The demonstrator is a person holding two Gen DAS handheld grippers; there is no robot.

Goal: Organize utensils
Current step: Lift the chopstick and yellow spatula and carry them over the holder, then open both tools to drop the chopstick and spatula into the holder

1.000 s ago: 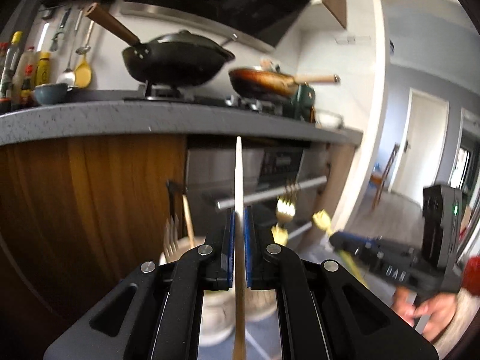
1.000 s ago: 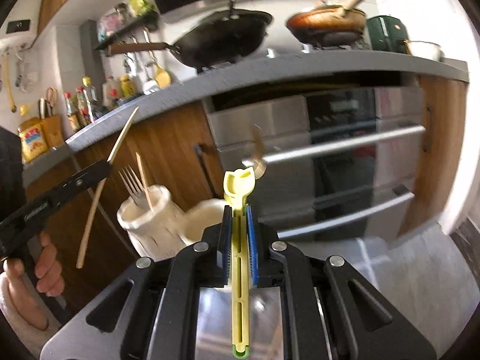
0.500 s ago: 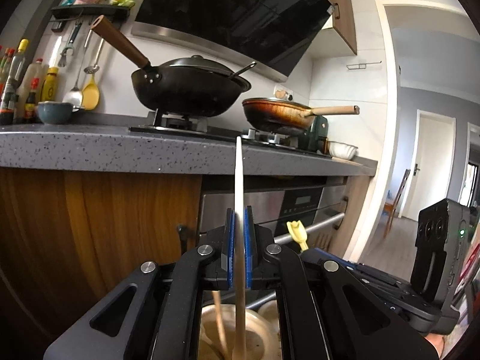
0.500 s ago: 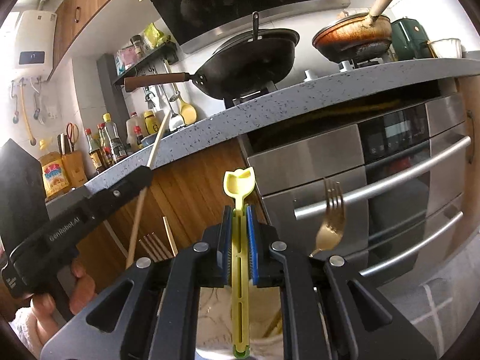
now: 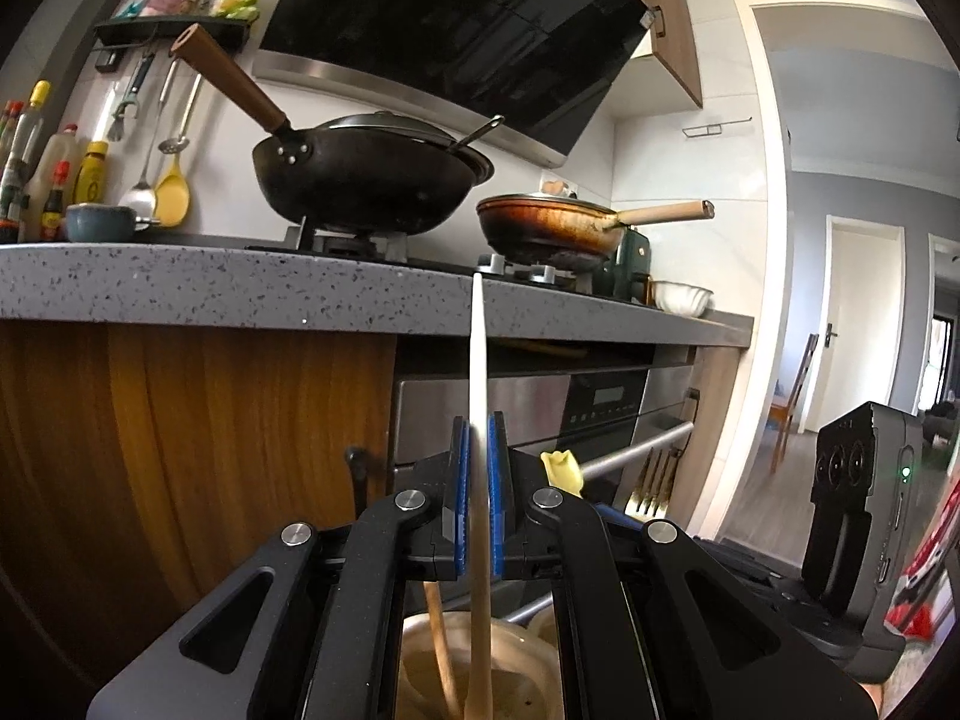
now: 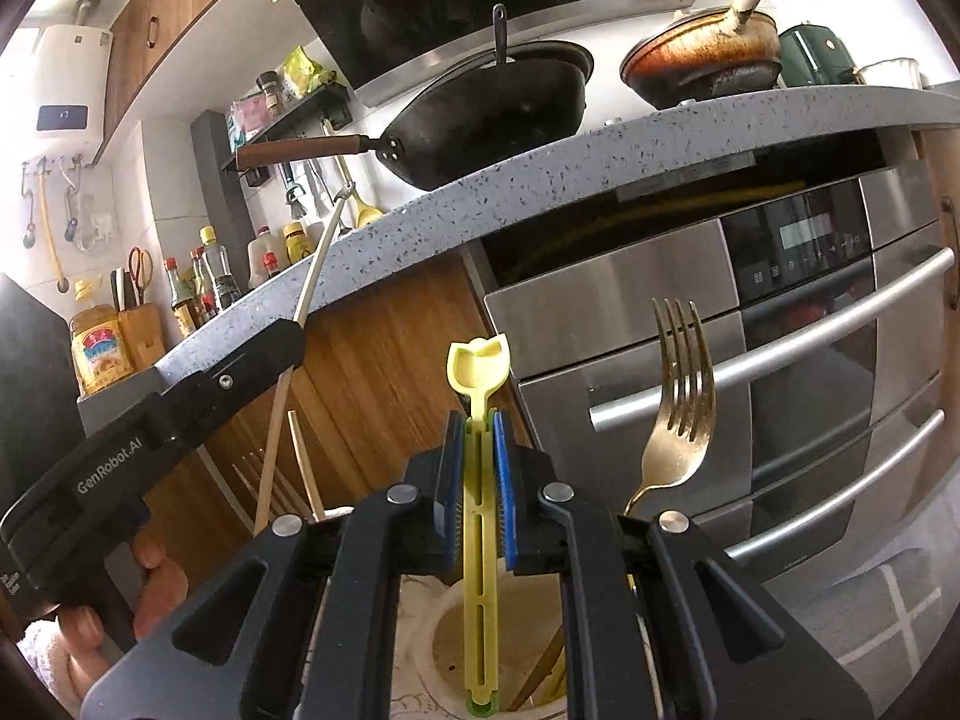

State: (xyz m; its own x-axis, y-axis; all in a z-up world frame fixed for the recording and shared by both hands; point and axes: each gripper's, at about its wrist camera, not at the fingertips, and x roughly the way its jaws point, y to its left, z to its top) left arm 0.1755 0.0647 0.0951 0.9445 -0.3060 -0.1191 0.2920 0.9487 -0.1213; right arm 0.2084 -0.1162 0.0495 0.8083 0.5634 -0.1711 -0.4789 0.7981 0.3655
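Observation:
My left gripper [image 5: 478, 438] is shut on a pale wooden chopstick [image 5: 477, 360], held upright with its lower end inside a cream utensil holder [image 5: 528, 654] where another chopstick [image 5: 441, 642] stands. My right gripper [image 6: 478, 438] is shut on a yellow plastic utensil [image 6: 478, 372], held upright with its lower end in a second cream holder [image 6: 444, 636]. A gold fork [image 6: 681, 396] stands in that holder to the right. The left gripper [image 6: 180, 402] and its chopstick [image 6: 312, 276] show at the left of the right wrist view.
A grey stone counter [image 5: 240, 294] carries a black wok [image 5: 366, 180] and a brown frying pan [image 5: 552, 228]. A steel oven [image 6: 780, 372] with bar handles is behind the holders. Wooden cabinet fronts [image 5: 210, 450] stand to the left. Bottles [image 6: 204, 282] line the counter.
Both grippers have lowered their utensils into the cream holders; the holders now sit directly beneath the jaws. The two grippers have come close side by side.

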